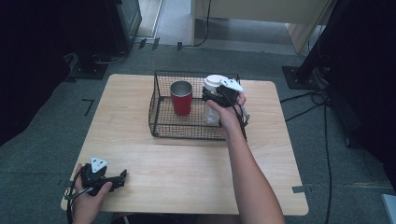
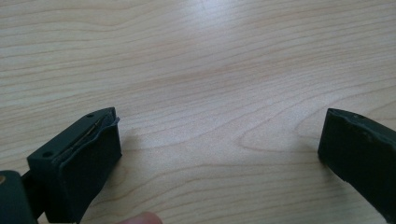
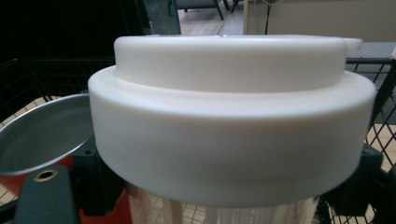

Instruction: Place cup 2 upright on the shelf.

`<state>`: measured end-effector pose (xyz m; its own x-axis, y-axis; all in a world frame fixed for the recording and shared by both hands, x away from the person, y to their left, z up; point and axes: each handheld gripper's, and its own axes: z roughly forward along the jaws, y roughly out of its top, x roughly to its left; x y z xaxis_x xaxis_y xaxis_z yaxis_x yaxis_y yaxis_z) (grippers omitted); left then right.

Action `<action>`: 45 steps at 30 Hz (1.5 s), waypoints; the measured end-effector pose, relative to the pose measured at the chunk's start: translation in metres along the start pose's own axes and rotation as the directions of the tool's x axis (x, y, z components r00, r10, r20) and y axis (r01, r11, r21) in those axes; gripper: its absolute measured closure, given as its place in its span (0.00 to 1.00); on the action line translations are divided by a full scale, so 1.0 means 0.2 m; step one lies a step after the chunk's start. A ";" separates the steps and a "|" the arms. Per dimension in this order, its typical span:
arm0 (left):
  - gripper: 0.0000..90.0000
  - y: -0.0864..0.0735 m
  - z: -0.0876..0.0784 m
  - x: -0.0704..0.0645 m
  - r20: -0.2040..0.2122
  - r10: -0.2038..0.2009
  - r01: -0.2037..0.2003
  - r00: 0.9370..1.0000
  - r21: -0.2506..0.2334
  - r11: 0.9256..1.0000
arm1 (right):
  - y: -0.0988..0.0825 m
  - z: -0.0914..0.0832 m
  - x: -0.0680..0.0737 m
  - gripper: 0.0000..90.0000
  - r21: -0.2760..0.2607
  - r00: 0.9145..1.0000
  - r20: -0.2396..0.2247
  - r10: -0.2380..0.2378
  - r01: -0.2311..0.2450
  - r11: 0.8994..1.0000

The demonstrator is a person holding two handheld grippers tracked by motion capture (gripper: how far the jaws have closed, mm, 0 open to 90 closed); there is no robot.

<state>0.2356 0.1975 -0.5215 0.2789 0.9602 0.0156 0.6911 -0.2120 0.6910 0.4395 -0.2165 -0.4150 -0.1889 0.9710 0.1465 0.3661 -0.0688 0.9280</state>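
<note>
Dim dark surroundings, soft overhead glare on table (image 1: 187,163), slight blur

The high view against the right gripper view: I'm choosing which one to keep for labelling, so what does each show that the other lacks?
High view alone: the whole wooden table, the left hand-held gripper resting near its front left corner, and the right hand-held gripper clamped on the bottle below its cap. Right gripper view alone: the stepped profile of the white cap close up, and the ribbed clear bottle body under it. Both share the bottle, the red cup with its metal inside, and the black wire basket.
</note>
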 end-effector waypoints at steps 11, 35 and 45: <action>0.00 0.00 0.00 0.00 0.000 0.000 0.000 1.000 0.000 1.000 | -0.02 0.08 0.00 0.18 -0.119 0.998 0.051 -0.047 0.053 0.991; 0.00 0.00 0.00 0.00 0.000 0.000 0.000 1.000 0.000 1.000 | -0.11 0.12 0.05 0.18 -0.076 0.995 0.017 -0.102 0.103 0.992; 0.00 0.00 0.00 0.00 0.000 0.000 0.000 1.000 0.000 1.000 | -0.09 0.08 0.04 0.12 0.010 0.999 0.002 -0.050 0.050 0.999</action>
<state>0.2356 0.1975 -0.5215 0.2788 0.9602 0.0152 0.6912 -0.2116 0.6910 0.4466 -0.2031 -0.4355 -0.2056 0.9736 0.0992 0.3654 -0.0177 0.9307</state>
